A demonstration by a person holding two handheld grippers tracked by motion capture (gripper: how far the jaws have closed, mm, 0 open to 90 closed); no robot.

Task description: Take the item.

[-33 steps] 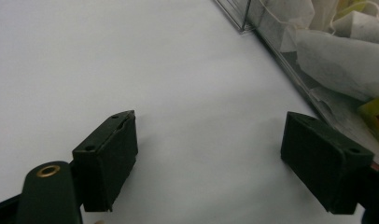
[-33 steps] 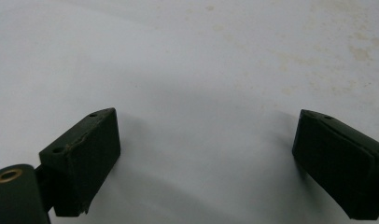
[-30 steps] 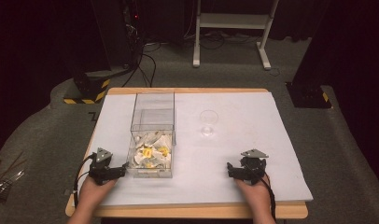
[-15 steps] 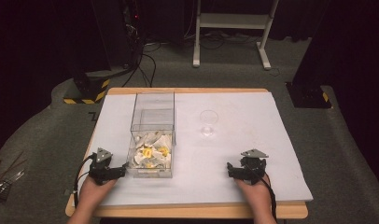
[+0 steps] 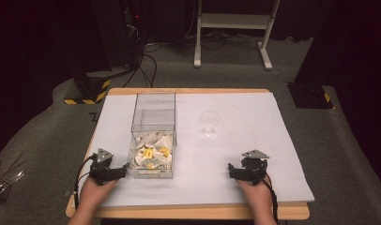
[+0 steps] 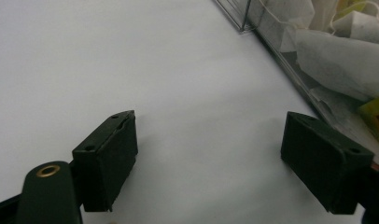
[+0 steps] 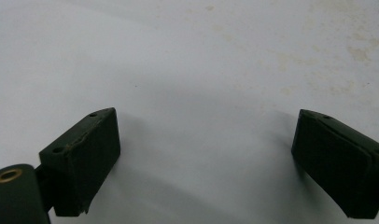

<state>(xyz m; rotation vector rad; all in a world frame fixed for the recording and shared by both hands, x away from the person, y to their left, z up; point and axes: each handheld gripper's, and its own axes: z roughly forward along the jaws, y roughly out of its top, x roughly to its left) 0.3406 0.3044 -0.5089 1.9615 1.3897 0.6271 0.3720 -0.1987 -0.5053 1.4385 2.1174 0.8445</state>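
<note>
Clear box (image 5: 153, 136) of tea bags (image 5: 151, 152) | clear cup (image 5: 209, 123) faint | left gripper (image 5: 124, 171), right gripper (image 5: 230, 169): jaws wide, empty

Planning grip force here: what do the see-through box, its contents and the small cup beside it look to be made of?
The box looks like rigid clear plastic, probably acrylic: flat glossy walls with sharp edges. Its contents look like matte white paper tea bags with strings and yellow tags. The cup is clear and nearly invisible; plastic or glass, can't tell.
</note>
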